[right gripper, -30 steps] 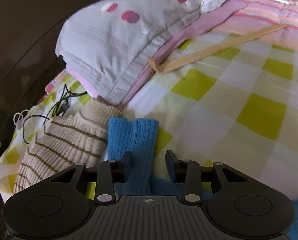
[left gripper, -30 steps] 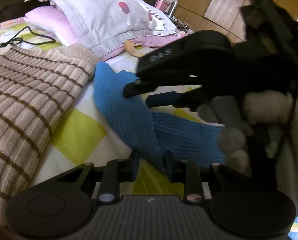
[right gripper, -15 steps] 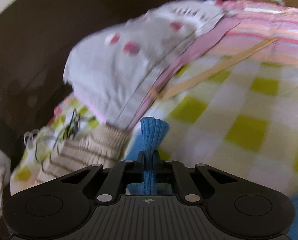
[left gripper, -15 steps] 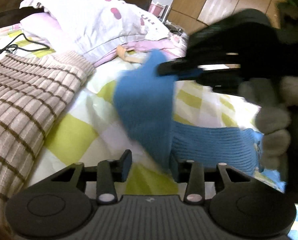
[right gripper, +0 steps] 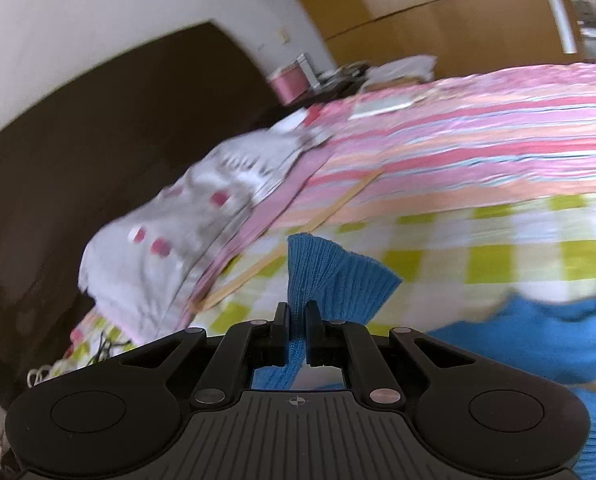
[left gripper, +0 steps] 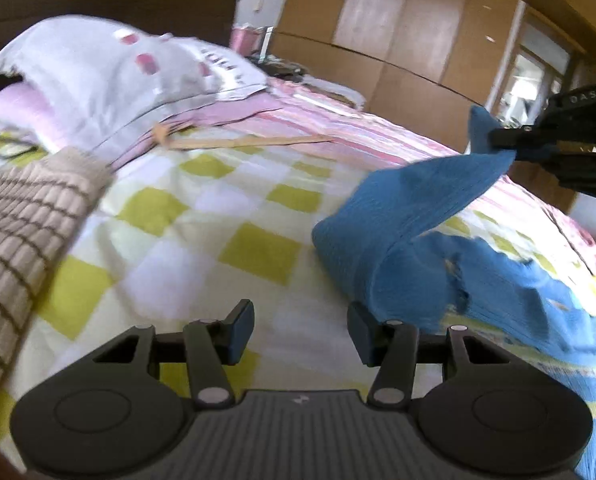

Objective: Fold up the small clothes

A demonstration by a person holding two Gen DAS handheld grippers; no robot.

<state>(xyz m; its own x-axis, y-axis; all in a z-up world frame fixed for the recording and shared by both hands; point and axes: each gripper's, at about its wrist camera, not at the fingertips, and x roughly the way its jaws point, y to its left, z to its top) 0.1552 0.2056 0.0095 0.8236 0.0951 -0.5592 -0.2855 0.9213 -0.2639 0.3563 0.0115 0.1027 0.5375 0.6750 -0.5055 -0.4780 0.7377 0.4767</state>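
Change: cuff of the blue knit point(right gripper: 330, 276) is now pinched in my right gripper point(right gripper: 296, 330), which a second ago stood open over it as it lay flat on the bed; I have since swung that end up and across.
Right gripper: clamped tight on the cuff, ribbed cloth fanning out past the pads; in the left view it point(left gripper: 510, 146) sits high at the right with the knit trailing from it.
Left gripper: point(left gripper: 300, 334) jaws have just been opening and stand about half spread with nothing between them; the knit's fold lies against the right finger point(left gripper: 364, 330), so I have let go there.
Knit: one end in the air, the rest point(left gripper: 426, 240) draped down to the bed at the right of the left view.
Task meaning: I judge this the first fold in progress, the lifted end being carried over the body; it must yet be laid down and smoothed.
Bed: yellow-and-white check sheet point(left gripper: 201, 208), a pink striped cover point(right gripper: 478, 152) beyond it, a grey pillow point(left gripper: 109, 76) at the head, a striped beige sweater point(left gripper: 21, 216) at left.
Room: wooden wardrobe doors point(left gripper: 410, 28) behind, dark headboard point(right gripper: 77, 168).
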